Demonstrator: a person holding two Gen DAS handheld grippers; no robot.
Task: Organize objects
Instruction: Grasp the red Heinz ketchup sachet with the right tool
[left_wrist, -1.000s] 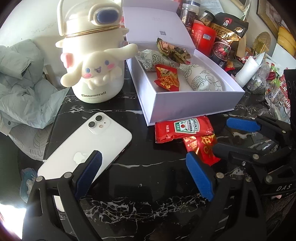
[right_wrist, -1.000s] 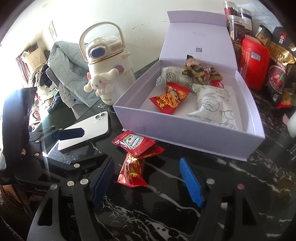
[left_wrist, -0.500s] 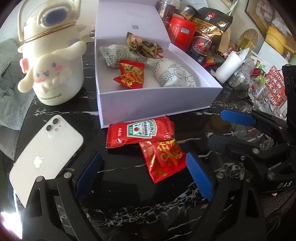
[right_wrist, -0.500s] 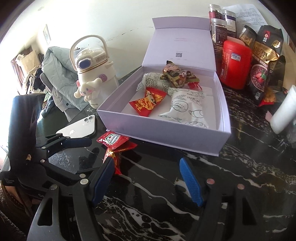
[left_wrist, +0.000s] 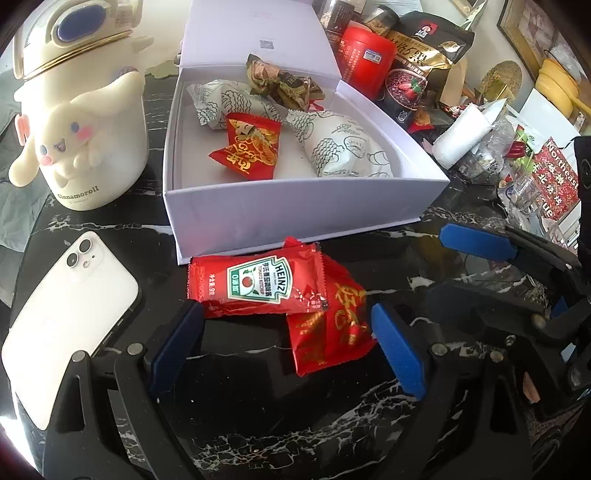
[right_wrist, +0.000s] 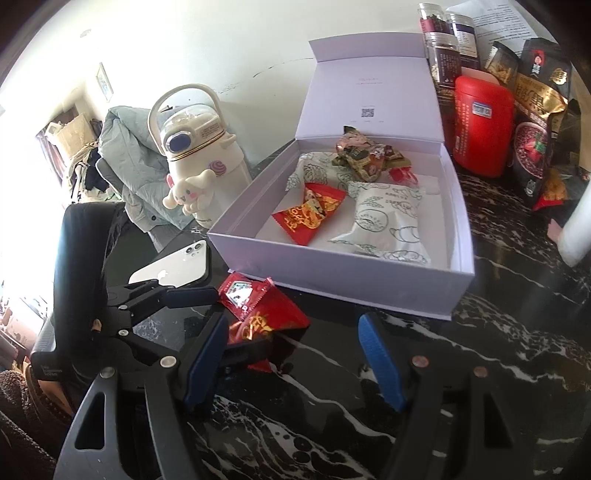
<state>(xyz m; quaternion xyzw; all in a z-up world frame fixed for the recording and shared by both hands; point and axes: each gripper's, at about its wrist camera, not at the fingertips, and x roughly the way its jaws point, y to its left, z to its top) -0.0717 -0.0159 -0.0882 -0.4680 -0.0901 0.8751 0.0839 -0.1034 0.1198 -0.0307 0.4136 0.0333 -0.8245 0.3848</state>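
Both pairs of blue-padded fingers stand wide apart with nothing between the pads: the left gripper (left_wrist: 286, 345) hangs low over the black marble table (left_wrist: 295, 424), and the right gripper (right_wrist: 291, 356) hovers over a bare stretch of the same table to its right. Open tabletop runs along the near edge under both tools and on to the right of the box; the left side is hemmed in by a white phone (left_wrist: 70, 317) lying face down and a cream Cinnamoroll bottle (left_wrist: 85, 122) behind it, while the far right is crowded with a red canister (left_wrist: 365, 59), dark snack bags (left_wrist: 424, 51) and a white paper roll (left_wrist: 461, 136). Filling the middle far ground is the white box (left_wrist: 295, 210), its lid standing open at the back and its near wall close to the loose packets. Just in front of that wall lies the Heinz ketchup packet (left_wrist: 258, 286), overlapping a red snack packet (left_wrist: 328, 328); both sit flat on the table within the gap of the left fingers, the ketchup's near-left corner just beside the left pad, the red packet close to the right pad, untouched as far as can be seen. Inside the box lie two white patterned pouches (left_wrist: 343, 147), another red packet (left_wrist: 247, 147) and a clump of brown-wrapped candies (left_wrist: 284, 85).
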